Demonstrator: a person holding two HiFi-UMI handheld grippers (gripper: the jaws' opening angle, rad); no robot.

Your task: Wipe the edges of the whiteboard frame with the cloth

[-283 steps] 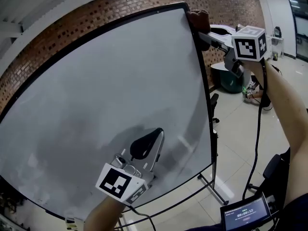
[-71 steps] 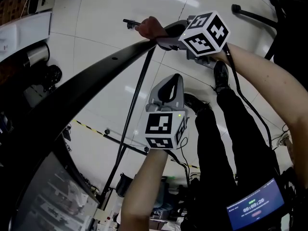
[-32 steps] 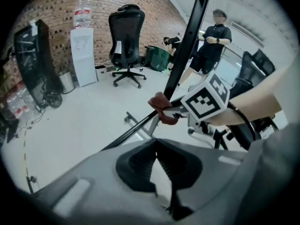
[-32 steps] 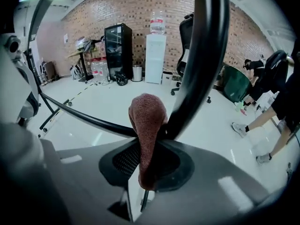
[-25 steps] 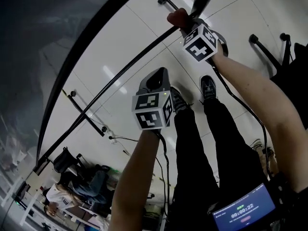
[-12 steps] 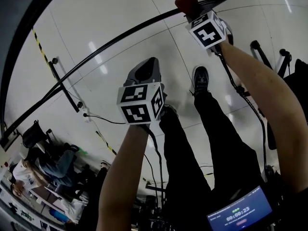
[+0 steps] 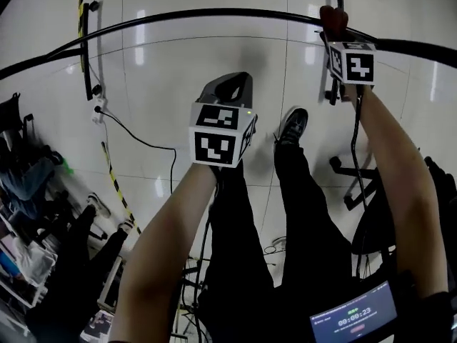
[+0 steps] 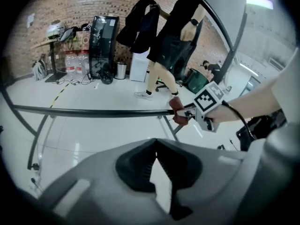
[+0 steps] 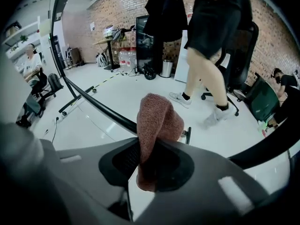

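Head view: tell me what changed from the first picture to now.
The right gripper carried the cloth from the board's top right corner down to a black bar above the floor. The left gripper moved off the board's face. Unchanged: right shut on the cloth, left shut, empty.

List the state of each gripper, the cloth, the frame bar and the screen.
left gripper: shut, nothing between the jaws.
right gripper: shut on the cloth.
cloth: bunched, pinched in the right gripper, its free end against the black frame bar.
black frame bar: cloth on it at one spot, otherwise bare.
screen: lit.
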